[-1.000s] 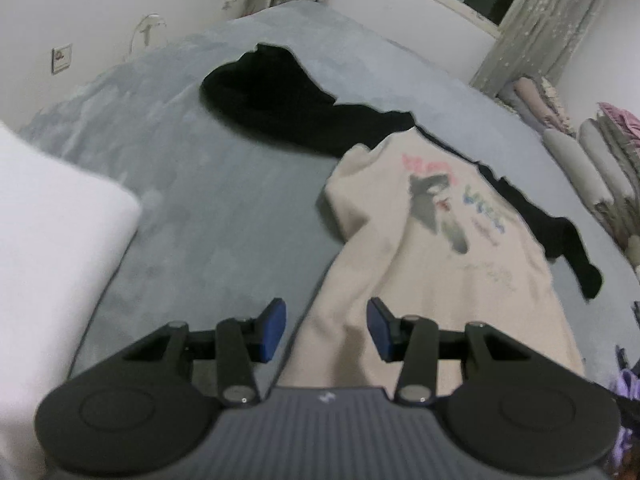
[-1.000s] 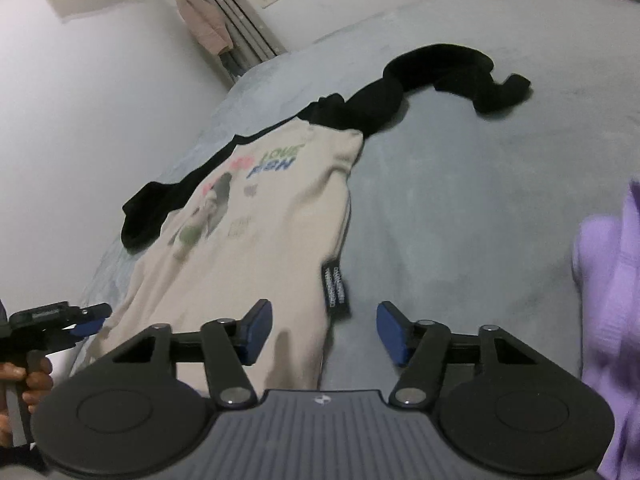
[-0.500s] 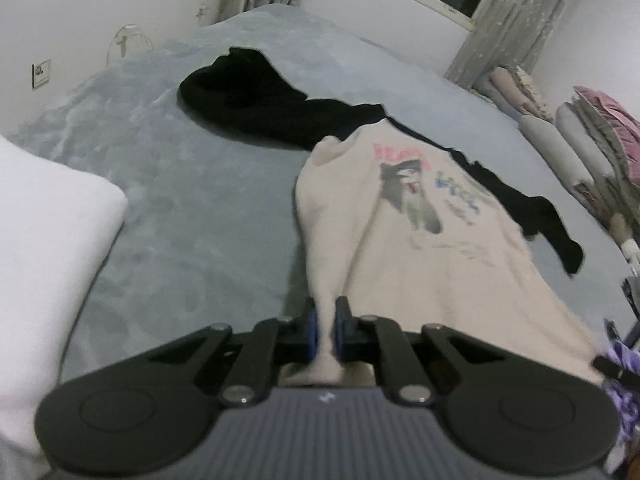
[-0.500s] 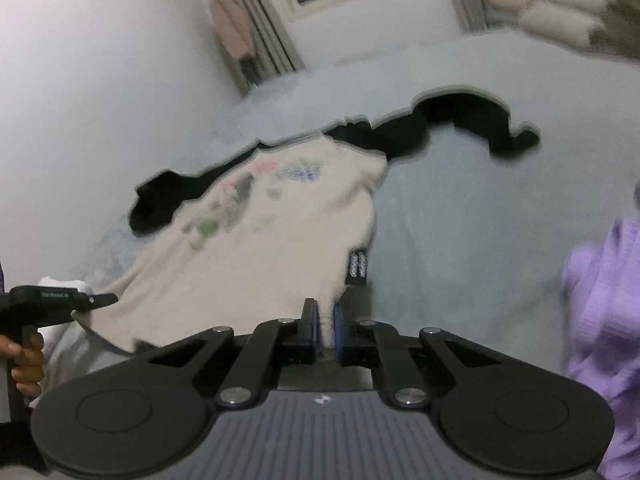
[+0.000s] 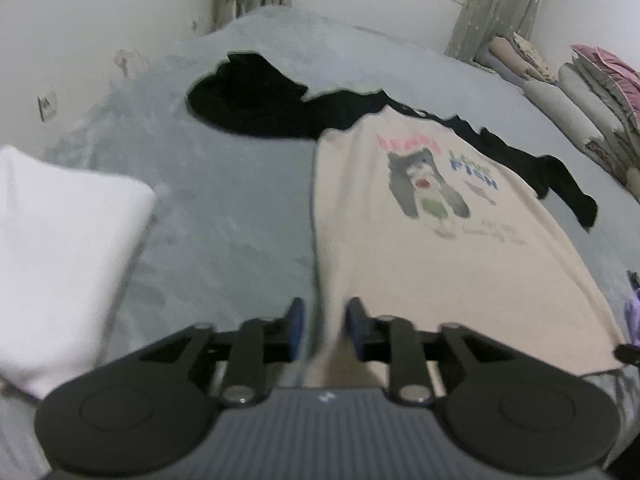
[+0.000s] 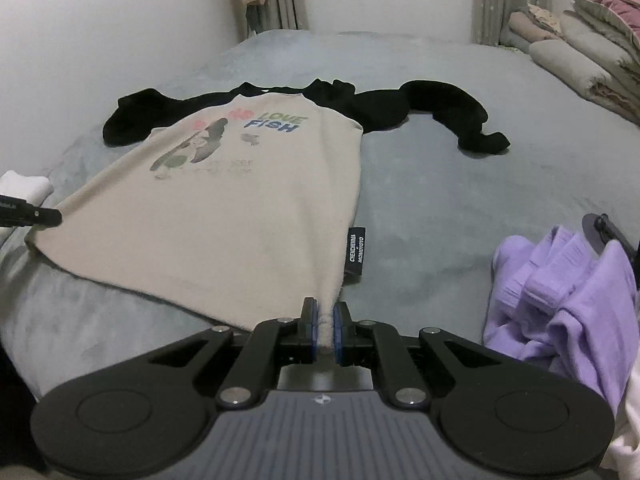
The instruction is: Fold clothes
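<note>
Right tongs clamped on shirt hem corner, left tongs apparently parted around the blurred opposite corner; shirt flat on bed, purple garment right, white pillow left.

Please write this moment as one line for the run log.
phase: hem grasp | left tongs: open, hem corner between fingers | right tongs: shut on cream raglan shirt with black sleeves | surface: grey bed

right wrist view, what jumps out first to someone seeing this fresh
The cream shirt with black sleeves spread flat mid-bed, its "LOVE FISH" cat print facing up. The right gripper pinches its near hem corner beside a dark side label. A crumpled purple garment lies at the right edge.
</note>
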